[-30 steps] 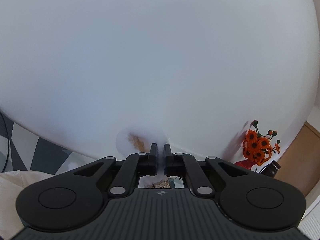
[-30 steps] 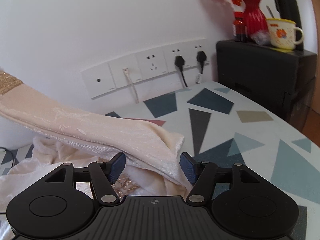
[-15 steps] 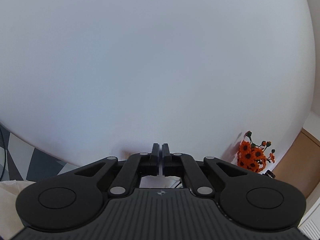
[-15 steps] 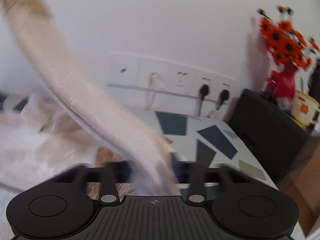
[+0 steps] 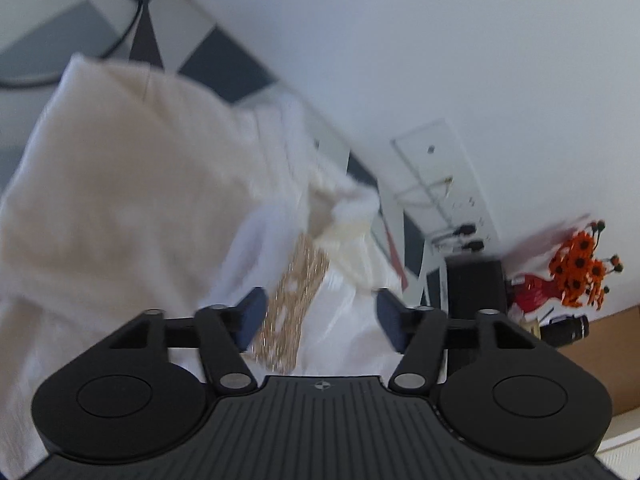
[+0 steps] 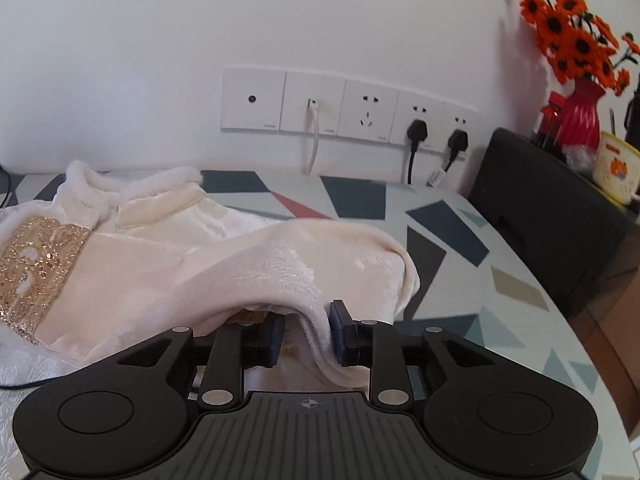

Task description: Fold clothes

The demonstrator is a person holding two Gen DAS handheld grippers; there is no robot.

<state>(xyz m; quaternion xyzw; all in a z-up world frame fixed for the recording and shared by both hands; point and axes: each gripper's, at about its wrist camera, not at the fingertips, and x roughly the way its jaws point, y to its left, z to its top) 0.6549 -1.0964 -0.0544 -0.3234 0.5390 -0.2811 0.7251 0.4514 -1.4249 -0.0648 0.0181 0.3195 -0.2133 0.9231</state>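
A cream velvet garment (image 6: pixel 160 264) with a furry white collar (image 6: pixel 132 178) lies on the patterned table (image 6: pixel 460 280). One sleeve (image 6: pixel 320 256) is folded across its front, and the sleeve's gold sequined cuff (image 6: pixel 36 264) rests at the left. My right gripper (image 6: pixel 306 334) has its jaws narrowed on a fold of that sleeve at the near edge. In the blurred left wrist view, my left gripper (image 5: pixel 320 316) hangs open above the garment (image 5: pixel 120 200), with the gold cuff (image 5: pixel 292 304) lying below its fingers and not held.
A row of wall sockets (image 6: pixel 352 108) with two black plugs and a white cable runs behind the table. At the right stands a black box (image 6: pixel 540 192) carrying a red vase (image 6: pixel 580 116) of orange flowers and a yellow mug (image 6: pixel 616 168). A dark cable (image 5: pixel 132 20) lies at the far left.
My left gripper, shut and held high facing the wall, has tipped down and opened, and the cuff now lies on the garment. The right gripper's jaws have narrowed on the sleeve fold.
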